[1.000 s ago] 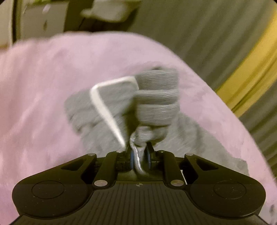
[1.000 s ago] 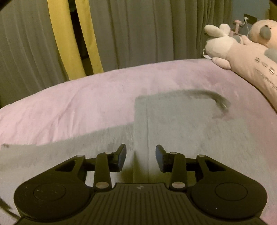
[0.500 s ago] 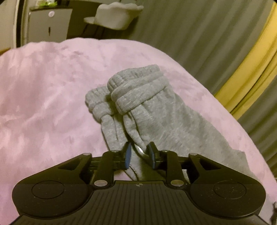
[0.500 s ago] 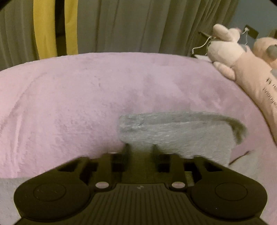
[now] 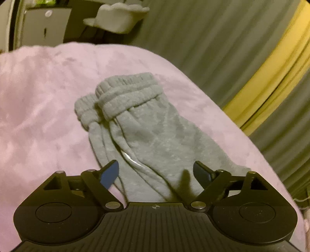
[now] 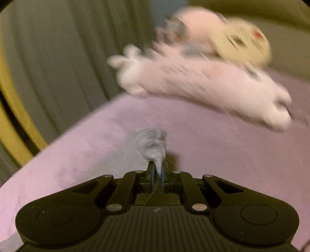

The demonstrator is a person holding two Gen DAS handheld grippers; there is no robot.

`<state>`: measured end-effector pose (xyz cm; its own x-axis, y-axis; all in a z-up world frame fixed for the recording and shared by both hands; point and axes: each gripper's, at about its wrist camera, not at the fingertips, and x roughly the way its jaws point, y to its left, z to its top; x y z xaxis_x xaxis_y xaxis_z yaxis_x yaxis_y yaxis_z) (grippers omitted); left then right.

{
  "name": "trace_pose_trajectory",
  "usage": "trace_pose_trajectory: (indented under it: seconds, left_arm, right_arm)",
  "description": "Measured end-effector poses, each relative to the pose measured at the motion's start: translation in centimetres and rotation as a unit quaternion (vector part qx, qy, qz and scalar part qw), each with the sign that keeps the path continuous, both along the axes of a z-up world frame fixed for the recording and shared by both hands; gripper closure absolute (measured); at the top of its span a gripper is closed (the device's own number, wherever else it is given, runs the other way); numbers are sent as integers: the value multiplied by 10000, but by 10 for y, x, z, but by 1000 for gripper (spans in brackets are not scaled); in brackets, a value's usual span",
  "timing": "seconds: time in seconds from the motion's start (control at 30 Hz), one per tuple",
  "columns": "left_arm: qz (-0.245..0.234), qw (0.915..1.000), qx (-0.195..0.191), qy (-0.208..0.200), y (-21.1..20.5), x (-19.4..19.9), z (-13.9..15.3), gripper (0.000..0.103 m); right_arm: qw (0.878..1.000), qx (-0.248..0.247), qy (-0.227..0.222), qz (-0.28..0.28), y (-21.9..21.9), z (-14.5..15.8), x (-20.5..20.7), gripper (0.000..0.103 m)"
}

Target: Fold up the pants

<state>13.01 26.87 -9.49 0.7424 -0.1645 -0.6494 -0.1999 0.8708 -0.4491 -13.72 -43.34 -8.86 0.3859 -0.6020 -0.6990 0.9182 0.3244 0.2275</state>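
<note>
Grey sweatpants (image 5: 149, 135) lie on a pink blanket (image 5: 38, 116), their ribbed cuffs (image 5: 127, 95) stacked at the far end and a white drawstring (image 5: 131, 159) showing along a fold. My left gripper (image 5: 156, 171) is open and empty, just above the near part of the pants. My right gripper (image 6: 158, 174) is shut on a bunched ribbed edge of the pants (image 6: 153, 143) and holds it up off the blanket (image 6: 77, 155). The right wrist view is blurred by motion.
Plush toys (image 6: 203, 77) lie on the bed beyond the right gripper. Grey and yellow curtains (image 5: 242, 58) hang along the bed's far side. A white chair (image 5: 116, 17) and a cabinet (image 5: 44, 25) stand past the bed's end.
My left gripper let go of the pants and opened wide, leaving the legs lying folded. My right gripper closed on the pants' edge, lifted it and swung toward the plush toys.
</note>
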Motion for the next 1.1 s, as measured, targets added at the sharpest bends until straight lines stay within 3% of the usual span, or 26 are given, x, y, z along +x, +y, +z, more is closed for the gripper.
trace_pose_trajectory:
  seconds: [0.17, 0.23, 0.33, 0.47, 0.53, 0.63, 0.8, 0.9, 1.0, 1.03, 1.1]
  left_arm:
    - [-140, 9984, -546, -10, -2, 0, 3, 7]
    - [-178, 9984, -539, 19, -3, 3, 2, 7]
    - [-161, 9987, -464, 105, -8, 8, -1, 7]
    - [-230, 9996, -185, 11, -21, 11, 1, 12]
    - [-288, 9996, 3, 1, -26, 12, 2, 19]
    - [-301, 9994, 131, 131, -25, 17, 0, 37]
    - [-221, 9995, 46, 203, -10, 10, 5, 56]
    - [-185, 9994, -215, 206, -1, -3, 13, 54]
    - [-435, 9976, -547, -7, -5, -11, 23, 33]
    - [-503, 9974, -517, -38, -11, -11, 25, 26]
    - [-532, 9982, -276, 77, -24, -2, 21, 25]
  right_arm:
    - [9937, 1087, 215, -141, -31, -71, -26, 90]
    - [9920, 1229, -154, -237, -32, -76, -34, 88]
    - [9873, 1472, -573, -173, -42, -76, -37, 64]
    - [9839, 1602, -788, -123, -49, -82, -30, 62]
    - [9853, 1548, -722, -107, -47, -84, -26, 65]
    - [9876, 1448, -598, -117, -37, -77, -25, 90]
    - [9854, 1488, -803, -216, -35, -75, -28, 94]
    - [9862, 1466, -739, -199, -34, -78, -26, 94]
    - [9860, 1481, -740, -184, -33, -79, -26, 93]
    - [9863, 1476, -715, -168, -34, -79, -25, 93]
    - [9868, 1463, -678, -155, -33, -79, -24, 93]
